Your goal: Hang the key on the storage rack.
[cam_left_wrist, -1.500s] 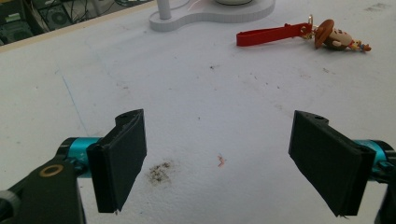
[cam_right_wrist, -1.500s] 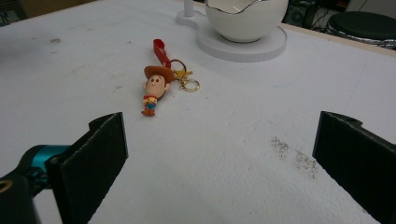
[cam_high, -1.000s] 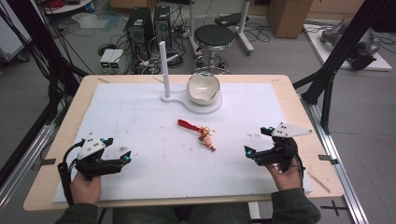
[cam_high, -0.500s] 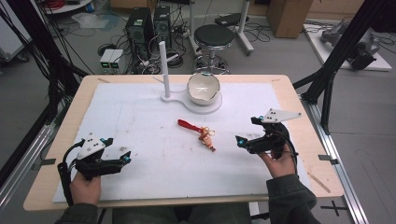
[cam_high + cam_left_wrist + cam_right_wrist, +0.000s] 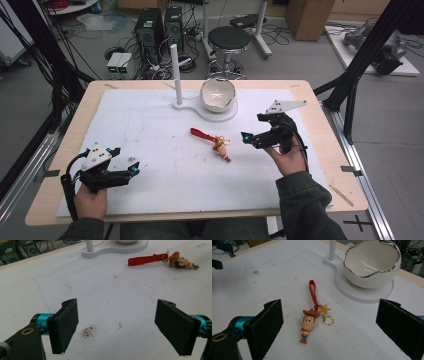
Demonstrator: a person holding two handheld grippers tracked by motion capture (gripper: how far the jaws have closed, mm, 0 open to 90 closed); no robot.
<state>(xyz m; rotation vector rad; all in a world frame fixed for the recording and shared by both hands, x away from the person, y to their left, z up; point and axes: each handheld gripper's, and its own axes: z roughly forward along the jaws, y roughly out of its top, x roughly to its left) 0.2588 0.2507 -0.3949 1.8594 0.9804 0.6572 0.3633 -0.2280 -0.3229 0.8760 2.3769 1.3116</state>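
A cowboy-figure keychain (image 5: pixel 219 146) (image 5: pixel 308 324) with a red strap (image 5: pixel 201 134) (image 5: pixel 313 295) (image 5: pixel 147 259) and a gold star ring lies mid-table on the white mat (image 5: pixel 165 165). My right gripper (image 5: pixel 248 140) (image 5: pixel 329 335) hangs open just right of it, jaws wide, the figure between and ahead of them. Behind stands a white bowl (image 5: pixel 217 94) (image 5: pixel 372 262) with a silver rim on a white base with an upright post (image 5: pixel 176 75). My left gripper (image 5: pixel 134 169) (image 5: pixel 120 327) rests open at the near left, nothing between its jaws.
The wooden table edge (image 5: pixel 345 165) frames the mat. Beyond the table's far side are a black stool (image 5: pixel 229 40), computer towers (image 5: pixel 150 30) and cables on the floor. Dark frame struts (image 5: pixel 360 65) rise at the right.
My right gripper has moved left and forward, from the near right of the mat to just beside the keychain. The left gripper has stayed in place.
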